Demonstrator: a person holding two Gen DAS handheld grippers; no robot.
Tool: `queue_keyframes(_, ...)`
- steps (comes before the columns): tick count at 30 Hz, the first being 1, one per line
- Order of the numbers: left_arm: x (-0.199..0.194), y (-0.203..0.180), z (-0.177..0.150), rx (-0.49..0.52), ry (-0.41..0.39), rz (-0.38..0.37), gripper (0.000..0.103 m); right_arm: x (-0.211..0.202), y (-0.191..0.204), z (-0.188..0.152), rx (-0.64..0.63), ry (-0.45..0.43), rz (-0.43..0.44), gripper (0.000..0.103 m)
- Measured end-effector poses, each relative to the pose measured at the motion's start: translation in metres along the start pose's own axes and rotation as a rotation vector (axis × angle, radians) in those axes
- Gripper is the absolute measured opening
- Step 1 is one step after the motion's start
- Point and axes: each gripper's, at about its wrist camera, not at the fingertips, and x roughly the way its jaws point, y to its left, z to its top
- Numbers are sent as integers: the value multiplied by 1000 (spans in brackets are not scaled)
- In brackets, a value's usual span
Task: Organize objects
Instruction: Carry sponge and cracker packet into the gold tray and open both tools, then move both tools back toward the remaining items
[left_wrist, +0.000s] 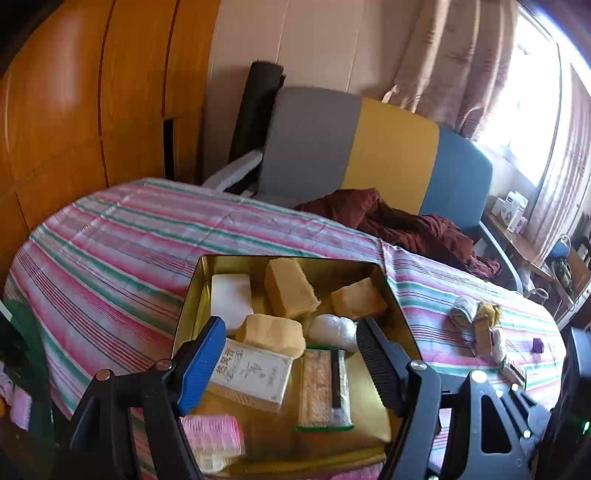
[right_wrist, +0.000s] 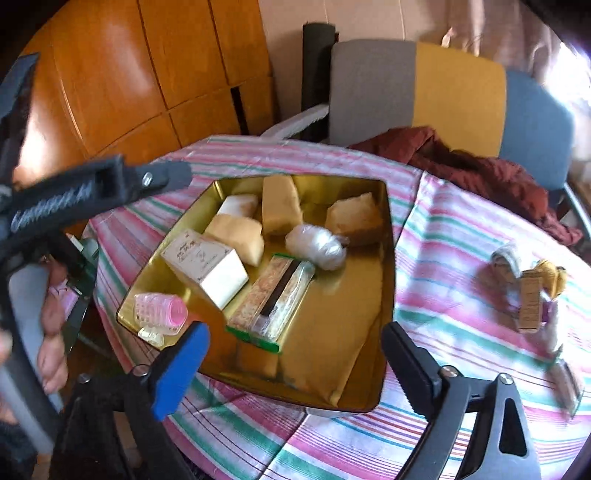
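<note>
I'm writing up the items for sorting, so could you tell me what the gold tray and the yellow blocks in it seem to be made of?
Gold tray: probably thin metal with a glossy finish, since its walls mirror the contents. Yellow blocks: likely sponge or foam, matte, with a porous, rough-cut surface.

I'm working in a lived-in home room: wooden wardrobe doors (left_wrist: 92, 96), patterned curtains (left_wrist: 454, 55) at a sunny window, a striped tablecloth (left_wrist: 129, 236), and an upholstered chair (left_wrist: 369, 147).

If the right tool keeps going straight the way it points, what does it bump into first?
Probably the bare gold floor of the tin, just right of the clear packet. The right tool is open and empty; depth is hard to judge.
</note>
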Motion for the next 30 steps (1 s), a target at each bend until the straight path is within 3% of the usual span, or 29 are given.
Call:
queue_keyframes(11, -32, -21, -17, 90, -50, 27, 74, -29, -2, -3, -9, -102, -105, 103)
queue_keyframes(30, -30, -43, -34, 148, -5, 5, 74, -51, -54, -9, 92, -112, -207, 103)
